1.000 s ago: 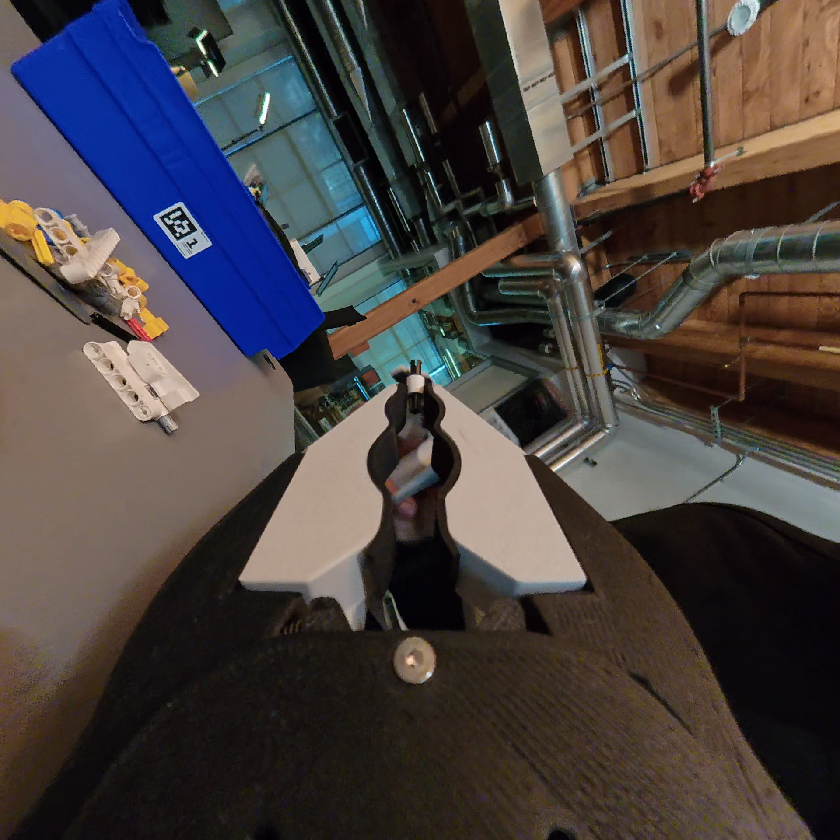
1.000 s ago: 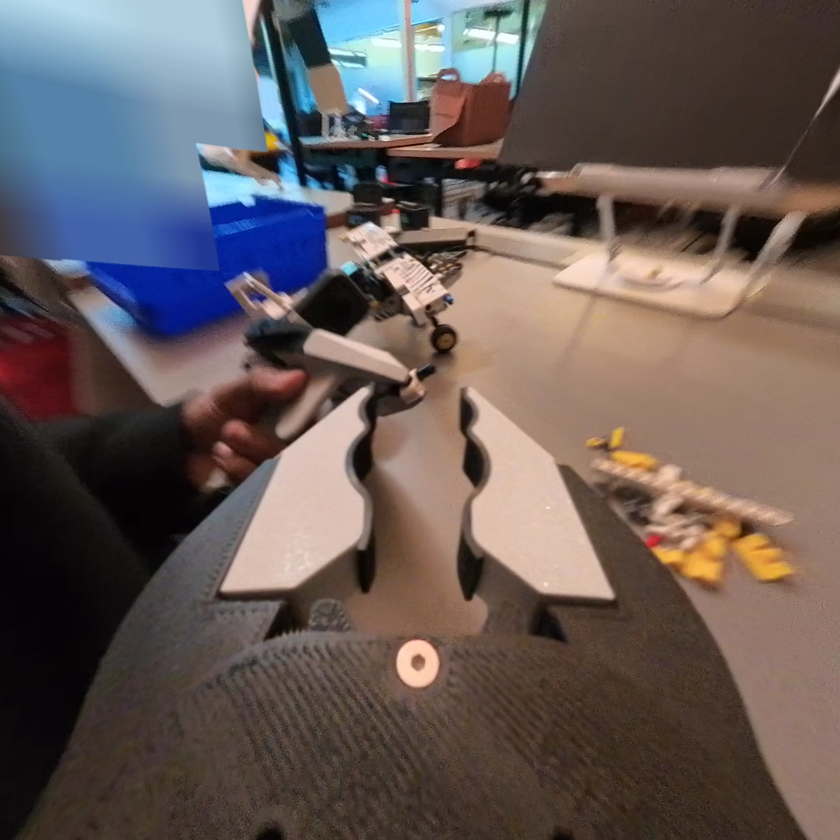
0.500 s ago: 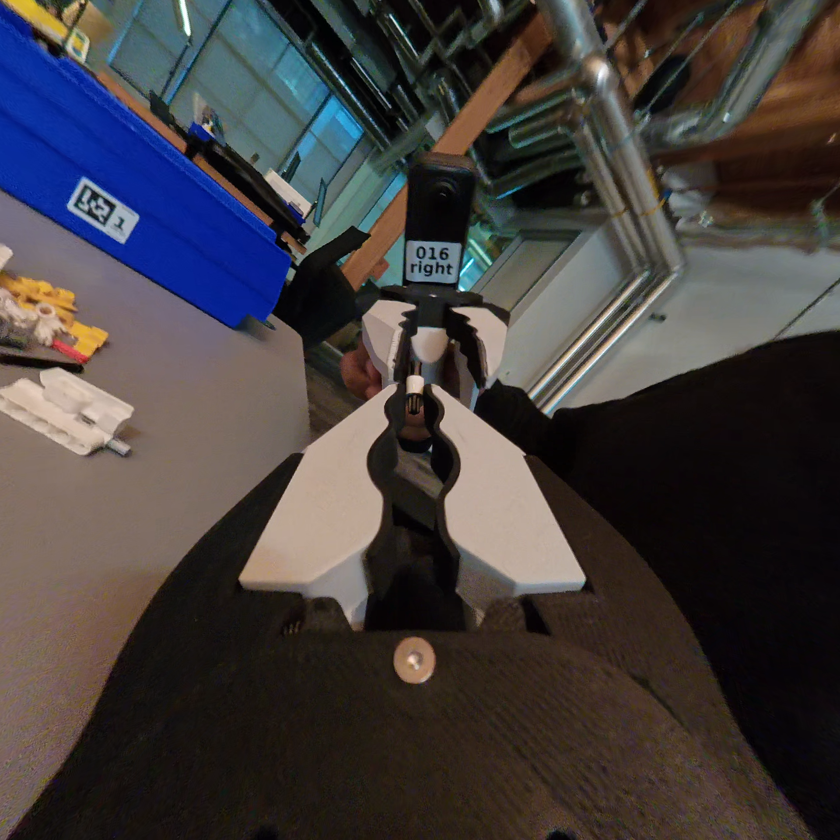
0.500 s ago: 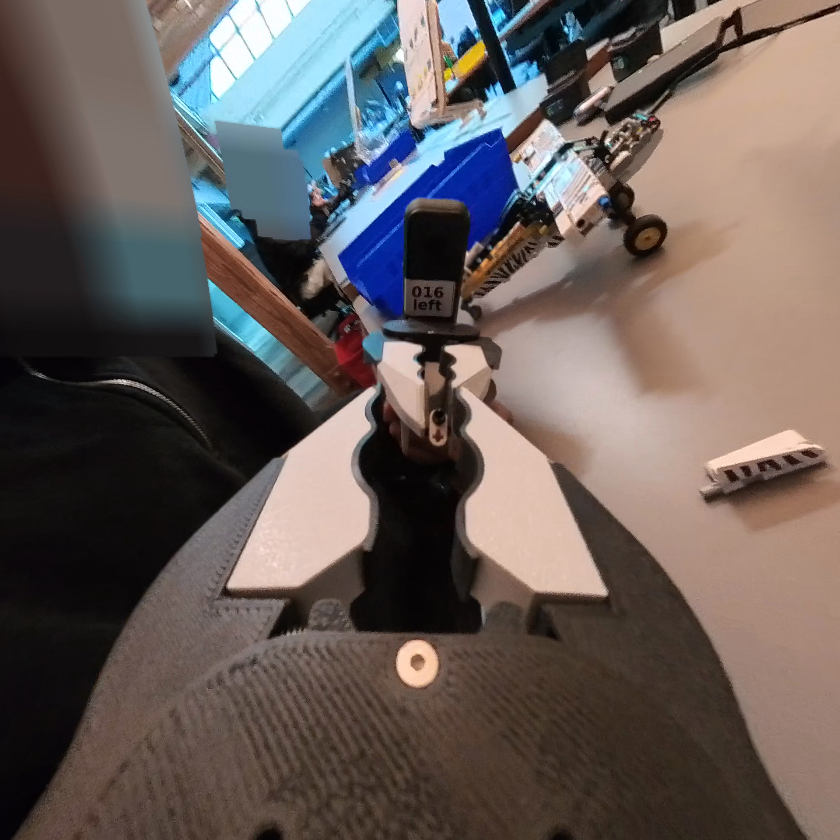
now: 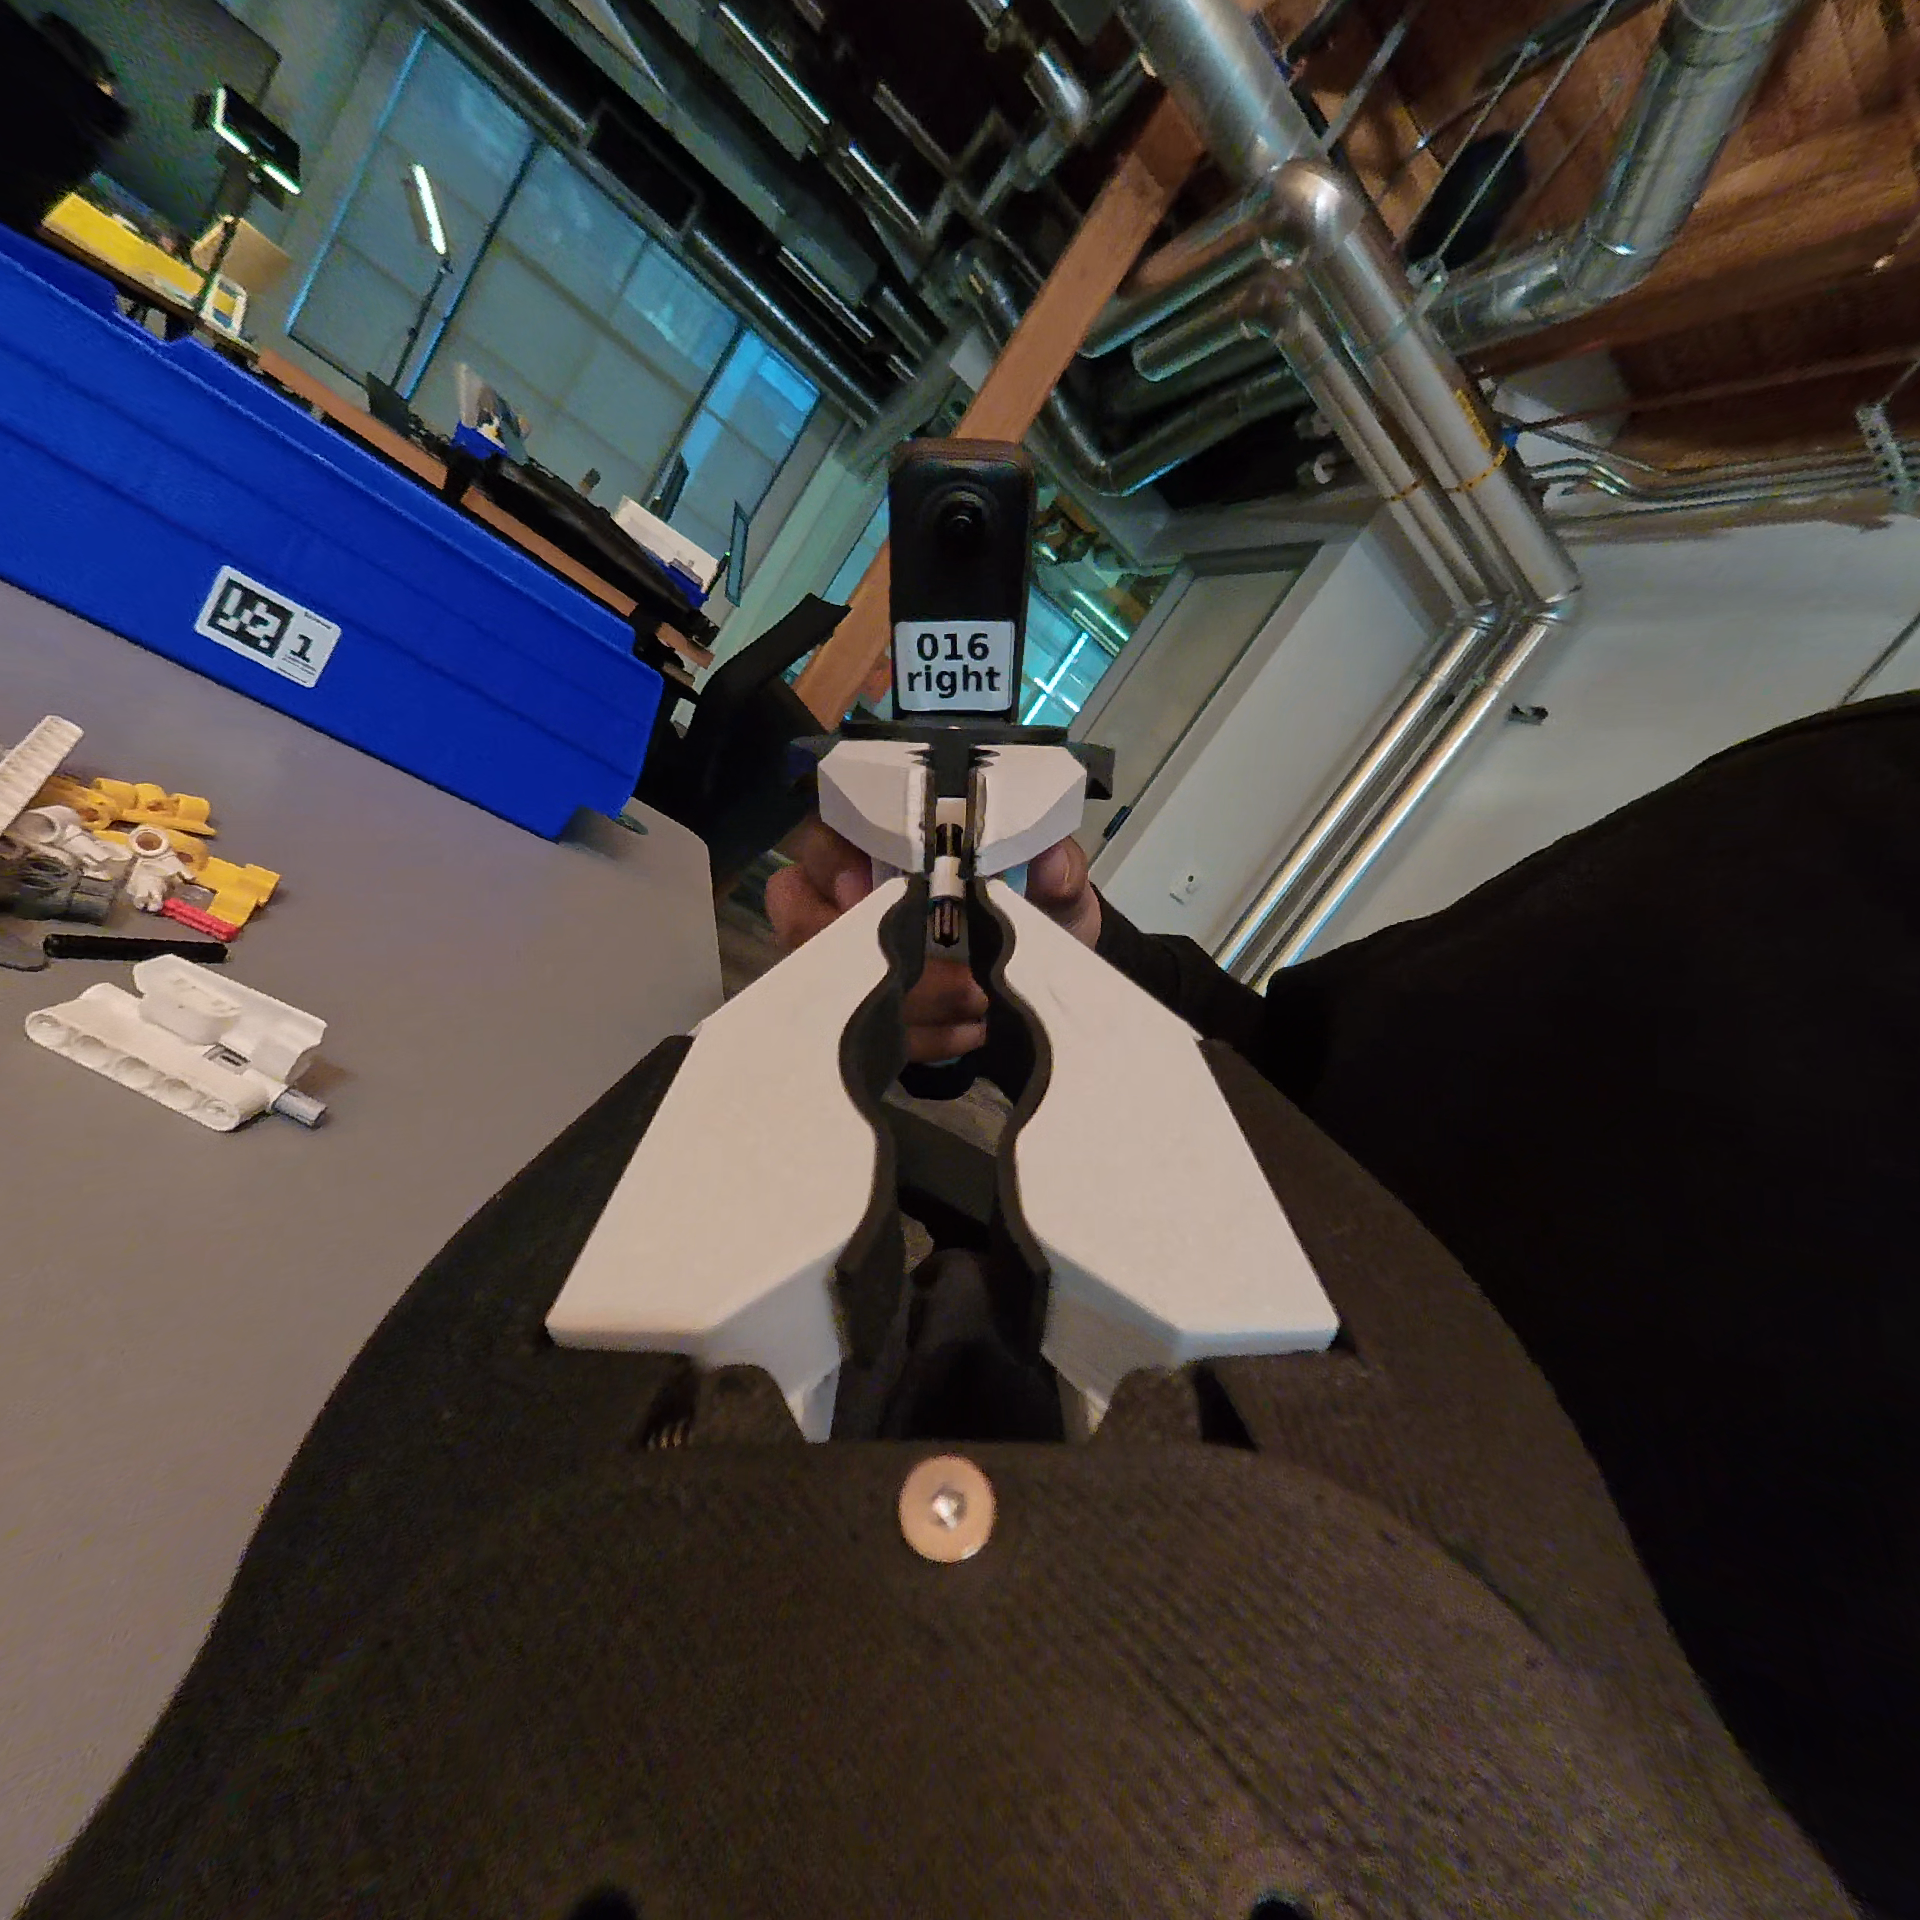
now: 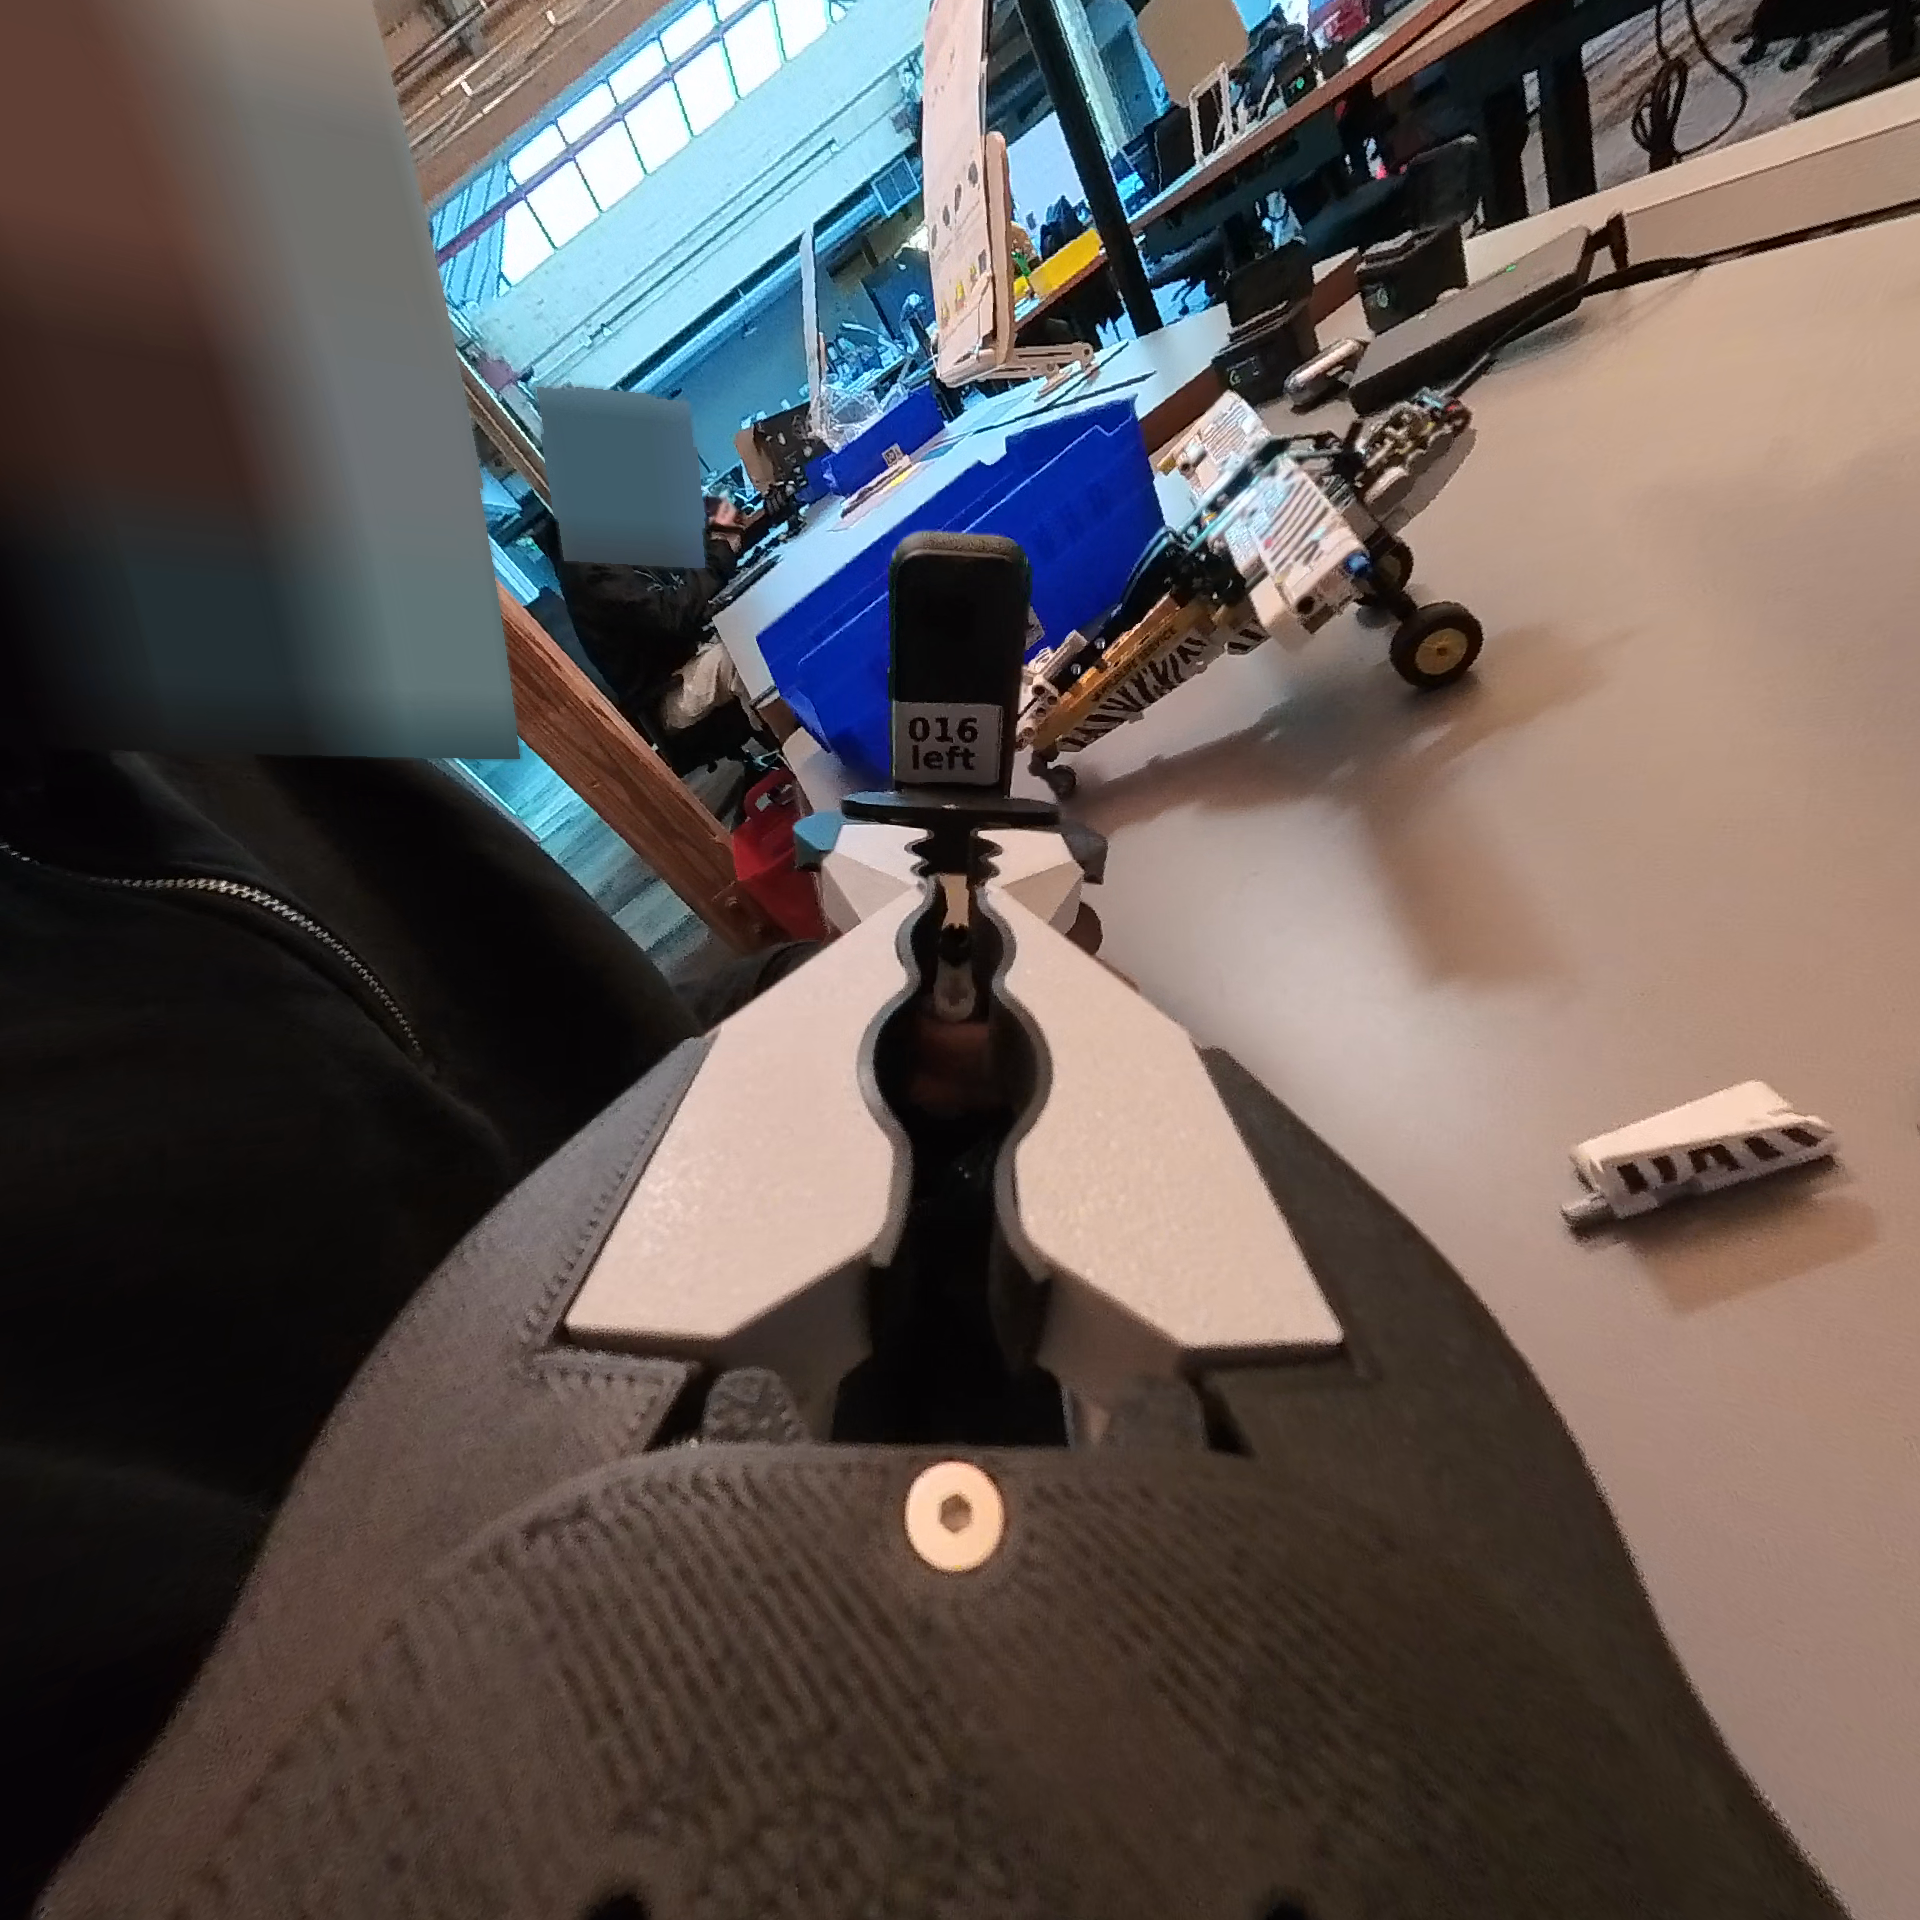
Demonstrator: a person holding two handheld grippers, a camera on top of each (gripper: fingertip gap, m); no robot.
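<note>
Two hand-held grippers, left (image 5: 943,902) and right (image 6: 954,914), are meeting tip to tip, both pinching one small black-and-white pin (image 5: 943,883) (beside one white beam (image 5: 177,1039) lying on the desk (image 5: 416,987)).

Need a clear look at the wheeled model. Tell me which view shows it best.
Right wrist view: the wheeled model stands whole on the table beside the blue bin. Left wrist view shows none of it, only loose parts.
</note>
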